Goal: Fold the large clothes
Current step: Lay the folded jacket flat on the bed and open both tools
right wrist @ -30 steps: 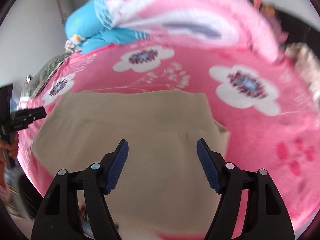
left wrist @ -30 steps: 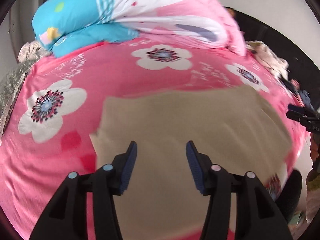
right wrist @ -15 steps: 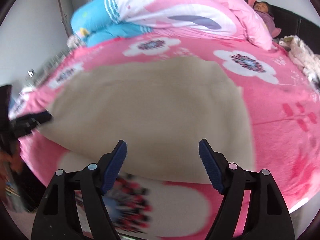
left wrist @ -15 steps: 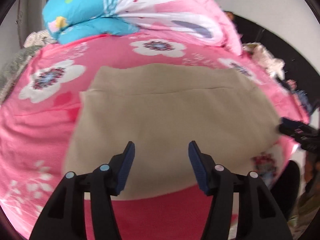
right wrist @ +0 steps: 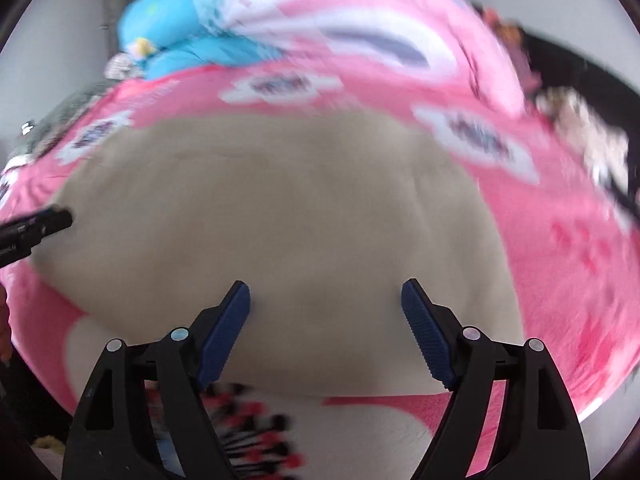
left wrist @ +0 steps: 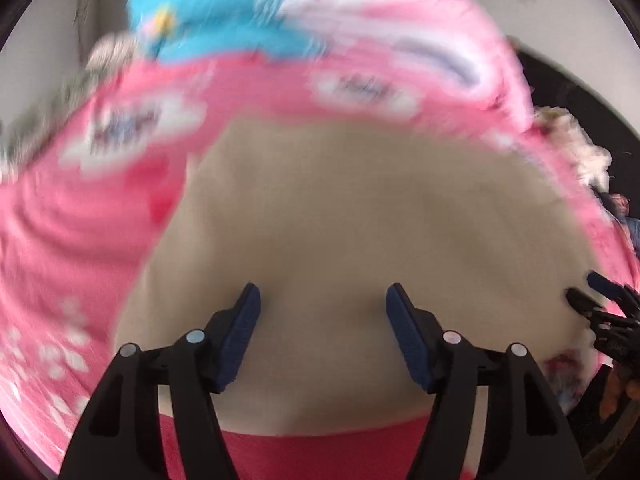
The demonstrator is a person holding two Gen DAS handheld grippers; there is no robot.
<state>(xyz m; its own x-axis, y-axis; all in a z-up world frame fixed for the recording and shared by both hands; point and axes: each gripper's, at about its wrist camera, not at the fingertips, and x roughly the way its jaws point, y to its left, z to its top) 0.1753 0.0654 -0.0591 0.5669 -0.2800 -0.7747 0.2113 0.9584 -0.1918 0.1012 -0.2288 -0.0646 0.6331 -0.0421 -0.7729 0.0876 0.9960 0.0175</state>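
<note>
The left gripper (left wrist: 323, 304) hung over the near part of a beige garment (left wrist: 360, 216), its blue pads (left wrist: 242, 336) well apart; the jaws had just been widening, with only flat cloth showing in the gap between them and nothing pinched. The right gripper (right wrist: 326, 300) stood the same way over the same garment (right wrist: 280, 208), jaws spread and just widened too, its pads not pressing on the fabric. Each gripper showed at the edge of the other's view, so the two sat side by side along the garment's near hem, probably so that both could take that edge at once and carry it over in one even fold. The garment lay spread flat on a pink bedspread (left wrist: 80, 240) printed with white flowers, its near hem close to the bed's front edge, which left room beyond it for the fold to land. Farther back, a blue pillow (left wrist: 208, 20) and a bunched pink quilt (right wrist: 360, 20) were heaped near the wall, clear of the work. Both views were smeared by motion, so seams and finer folds could not be made out.
</note>
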